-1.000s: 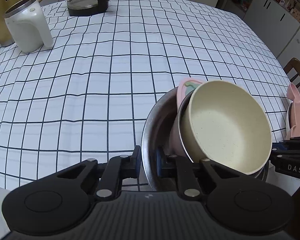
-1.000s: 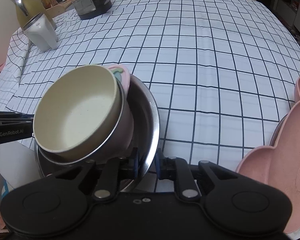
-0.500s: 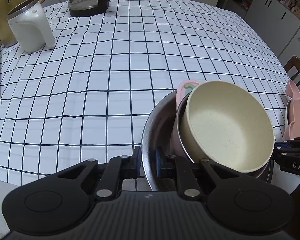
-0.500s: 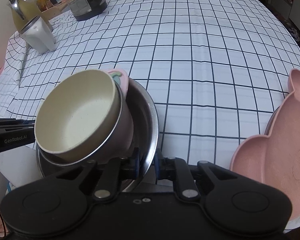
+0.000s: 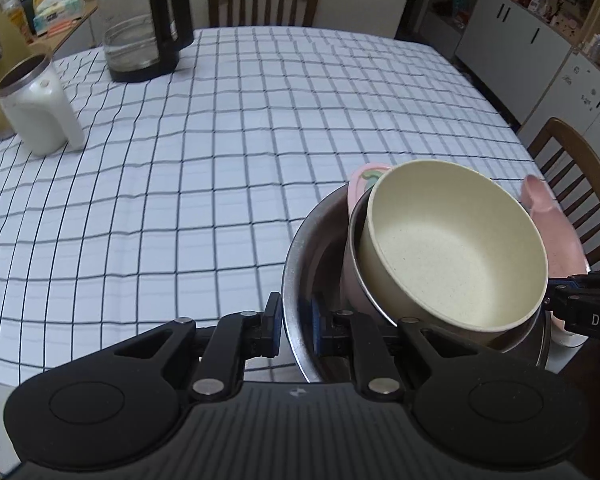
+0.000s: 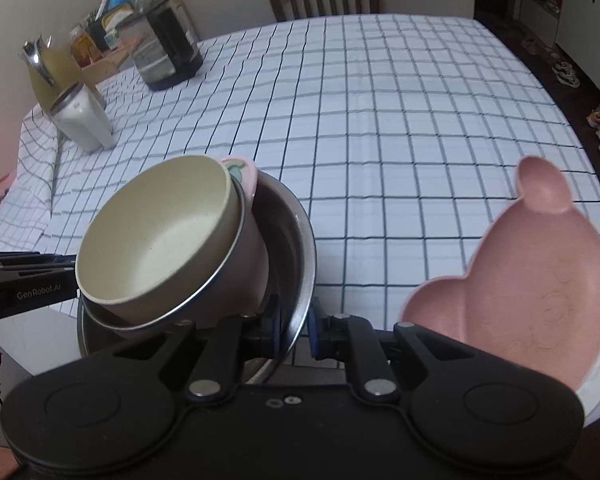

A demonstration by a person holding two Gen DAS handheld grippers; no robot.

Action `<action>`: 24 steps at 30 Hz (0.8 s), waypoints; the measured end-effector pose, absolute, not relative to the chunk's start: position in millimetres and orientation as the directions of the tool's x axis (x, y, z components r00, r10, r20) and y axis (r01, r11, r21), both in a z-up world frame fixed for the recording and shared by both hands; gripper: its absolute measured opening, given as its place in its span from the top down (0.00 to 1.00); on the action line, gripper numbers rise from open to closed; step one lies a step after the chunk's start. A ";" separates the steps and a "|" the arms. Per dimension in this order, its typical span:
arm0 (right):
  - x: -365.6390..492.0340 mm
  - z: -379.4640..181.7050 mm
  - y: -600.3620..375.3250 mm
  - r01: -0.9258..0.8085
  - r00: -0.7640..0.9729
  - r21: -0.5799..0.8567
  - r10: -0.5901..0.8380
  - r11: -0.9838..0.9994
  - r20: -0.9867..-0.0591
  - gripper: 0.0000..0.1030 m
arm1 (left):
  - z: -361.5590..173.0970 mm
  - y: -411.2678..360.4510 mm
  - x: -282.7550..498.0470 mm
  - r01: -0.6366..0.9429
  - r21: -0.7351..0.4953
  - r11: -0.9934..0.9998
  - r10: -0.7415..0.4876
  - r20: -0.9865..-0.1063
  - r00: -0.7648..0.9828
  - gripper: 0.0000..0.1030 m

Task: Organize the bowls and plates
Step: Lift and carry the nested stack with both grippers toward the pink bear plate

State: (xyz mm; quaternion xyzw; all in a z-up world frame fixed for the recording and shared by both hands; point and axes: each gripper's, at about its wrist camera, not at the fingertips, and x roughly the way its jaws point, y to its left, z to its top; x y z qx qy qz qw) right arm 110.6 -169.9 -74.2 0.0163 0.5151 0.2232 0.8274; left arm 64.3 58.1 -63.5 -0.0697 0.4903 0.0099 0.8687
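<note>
A steel bowl [image 5: 304,248] [image 6: 302,248] hangs above the near edge of the checked tablecloth [image 5: 240,140] [image 6: 380,120]. It carries a tilted stack: a cream bowl [image 5: 456,248] [image 6: 156,232] nested in a steel-rimmed pink bowl [image 5: 350,276] [image 6: 252,264], with a small pink piece [image 5: 360,180] [image 6: 244,170] behind. My left gripper [image 5: 296,326] is shut on the steel bowl's left rim. My right gripper [image 6: 294,330] is shut on its right rim. A pink bear-shaped plate [image 6: 540,276] [image 5: 552,224] lies at the table's near right edge.
At the far left of the table stand a white jug [image 5: 36,116] [image 6: 82,120], a black glass kettle [image 5: 148,28] [image 6: 168,48] and a yellow jug [image 6: 48,68]. Wooden chairs [image 5: 264,0] [image 5: 580,184] stand behind and right of the table; white cabinets [image 5: 540,40] are far right.
Both grippers have risen with the steel bowl and its stack, so the table looks farther away and more of the room shows. The grips look the same.
</note>
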 end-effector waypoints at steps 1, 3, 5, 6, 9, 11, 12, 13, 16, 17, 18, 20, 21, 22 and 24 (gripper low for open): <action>110.1 -70.1 -174.5 -0.346 0.382 0.255 0.383 0.903 -0.841 0.87 | -59.7 53.1 66.9 -0.072 -0.109 0.991 -0.055 -0.849 0.525 0.87; 109.3 -62.5 -184.8 -0.330 0.403 0.254 0.379 0.909 -0.833 0.87 | -52.0 41.8 71.2 -0.045 -0.107 0.993 -0.067 -0.841 0.537 0.87; 108.4 -56.3 -196.4 -0.313 0.424 0.250 0.371 0.916 -0.826 0.87 | -45.4 29.3 76.8 -0.019 -0.106 0.994 -0.078 -0.834 0.546 0.87; 108.2 -53.6 -203.7 -0.304 0.434 0.251 0.368 0.919 -0.822 0.87 | -42.6 22.3 80.2 -0.005 -0.105 0.994 -0.085 -0.831 0.550 0.87; 108.0 -47.0 -225.4 -0.273 0.464 0.252 0.356 0.929 -0.811 0.87 | -34.0 0.1 90.0 0.036 -0.096 0.995 -0.099 -0.818 0.567 0.87; 108.8 -43.1 -240.8 -0.254 0.481 0.254 0.350 0.933 -0.804 0.87 | -29.7 -16.0 96.4 0.062 -0.092 0.994 -0.111 -0.812 0.573 0.87; 109.4 -41.3 -248.6 -0.246 0.490 0.252 0.344 0.936 -0.801 0.87 | -28.1 -25.4 99.7 0.073 -0.089 0.993 -0.115 -0.809 0.577 0.87; 110.3 -39.9 -256.8 -0.237 0.498 0.250 0.339 0.939 -0.798 0.87 | -26.9 -34.5 102.8 0.083 -0.085 0.993 -0.117 -0.806 0.580 0.87; 114.2 -36.3 -282.2 -0.215 0.517 0.245 0.323 0.945 -0.793 0.87 | -25.0 -63.5 112.4 0.105 -0.078 0.991 -0.125 -0.801 0.585 0.87; 115.7 -35.6 -291.6 -0.208 0.521 0.243 0.318 0.947 -0.792 0.87 | -24.6 -72.9 116.0 0.112 -0.076 0.991 -0.128 -0.800 0.586 0.87; 117.1 -35.0 -300.2 -0.203 0.524 0.242 0.314 0.949 -0.792 0.87 | -24.3 -82.0 118.8 0.117 -0.076 0.990 -0.130 -0.800 0.586 0.87; 120.5 -34.2 -316.9 -0.198 0.530 0.233 0.304 0.952 -0.791 0.87 | -25.4 -100.7 126.5 0.124 -0.074 0.989 -0.133 -0.799 0.587 0.87; 122.8 -34.3 -325.2 -0.195 0.533 0.230 0.300 0.953 -0.791 0.87 | -26.1 -109.5 129.3 0.127 -0.072 0.989 -0.134 -0.797 0.589 0.87; 125.5 -34.3 -334.3 -0.191 0.534 0.229 0.297 0.954 -0.791 0.87 | -27.3 -118.1 132.2 0.128 -0.072 0.989 -0.134 -0.796 0.590 0.87; 130.2 -36.3 -350.3 -0.187 0.533 0.225 0.291 0.956 -0.794 0.87 | -31.7 -133.7 138.7 0.129 -0.072 0.989 -0.135 -0.797 0.589 0.87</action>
